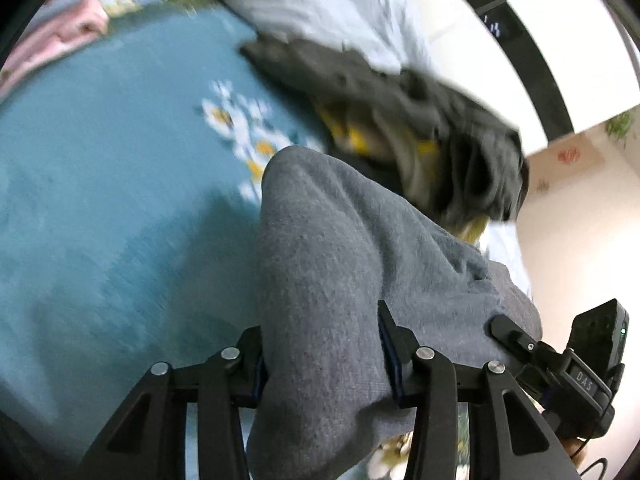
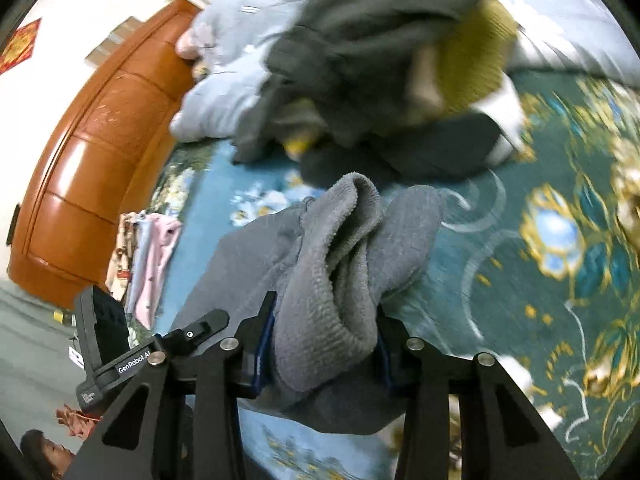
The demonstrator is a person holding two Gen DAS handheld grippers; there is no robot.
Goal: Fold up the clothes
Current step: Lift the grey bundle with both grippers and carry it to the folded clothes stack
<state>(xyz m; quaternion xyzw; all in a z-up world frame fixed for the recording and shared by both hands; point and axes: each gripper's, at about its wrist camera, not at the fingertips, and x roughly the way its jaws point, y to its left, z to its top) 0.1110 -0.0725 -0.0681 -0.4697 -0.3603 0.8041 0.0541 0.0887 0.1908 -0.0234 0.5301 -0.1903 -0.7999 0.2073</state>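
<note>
Left claw (image 1: 322, 356) is clamped on a thick bunch of grey knit garment (image 1: 340, 264); fabric fills the gap btwn both fingers and rises up & away from the cam, held above the teal floral bedspread (image 1: 100, 184). Far left at the bed's edge sits a pink/pale folded stack (image 1: 60, 32). Behind the grey piece lies a blurred pile of dark grey & yellow clothes (image 1: 400, 120), w/ a pale blue-grey pillow (image 1: 312, 4) beyond it.

Right claw (image 2: 324, 344) is likewise clamped on the same grey garment (image 2: 340, 280), a ribbed edge bunched and folded over btwn its fingers. To its left, the other claw's body shows close beside it, w/ an orange-brown wooden headboard (image 2: 92, 152) and folded pink clothes (image 2: 152, 256) further left. Ahead: the dark/yellow heap (image 2: 380, 60). Right side: bedspread w/ gold & blue pattern (image 2: 560, 240).
</note>
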